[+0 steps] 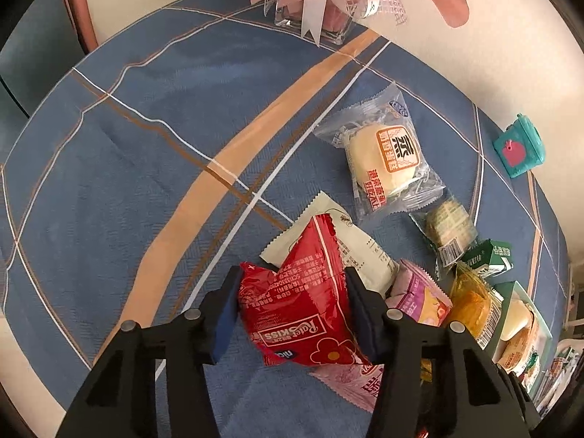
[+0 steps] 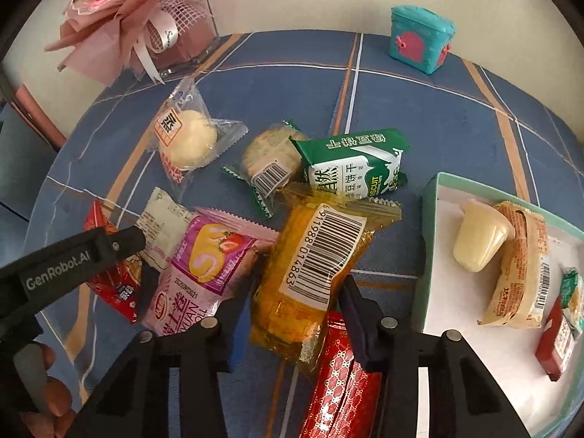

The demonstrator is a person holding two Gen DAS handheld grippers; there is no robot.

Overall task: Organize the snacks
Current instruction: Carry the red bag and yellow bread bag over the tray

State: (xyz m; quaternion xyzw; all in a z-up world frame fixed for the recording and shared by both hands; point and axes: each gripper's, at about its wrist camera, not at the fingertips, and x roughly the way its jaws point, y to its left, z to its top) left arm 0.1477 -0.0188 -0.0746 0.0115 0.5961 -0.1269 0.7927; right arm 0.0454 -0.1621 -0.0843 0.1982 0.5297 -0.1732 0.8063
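Note:
In the left wrist view my left gripper (image 1: 294, 299) is shut on a red snack packet (image 1: 303, 314), its dark pads pressing both sides. That packet lies on a white packet (image 1: 361, 252) and a pink roll packet (image 1: 419, 295). Seen from the right wrist, my right gripper (image 2: 292, 306) is shut on a yellow cake packet (image 2: 314, 266) with a big barcode. A red patterned packet (image 2: 343, 383) lies under it. To the right, a teal tray (image 2: 430, 237) holds a jelly cup (image 2: 481, 241), an orange packet (image 2: 522, 266) and small red and green packets.
On the blue checked tablecloth (image 2: 419, 116) lie a wrapped bun (image 2: 189, 142), a green-edged cookie (image 2: 270, 160) and a green biscuit pack (image 2: 354, 168). A pink bouquet in a glass box (image 2: 146, 29) and a small teal case (image 2: 419, 40) stand at the far edge. A hand (image 2: 40, 383) shows at lower left.

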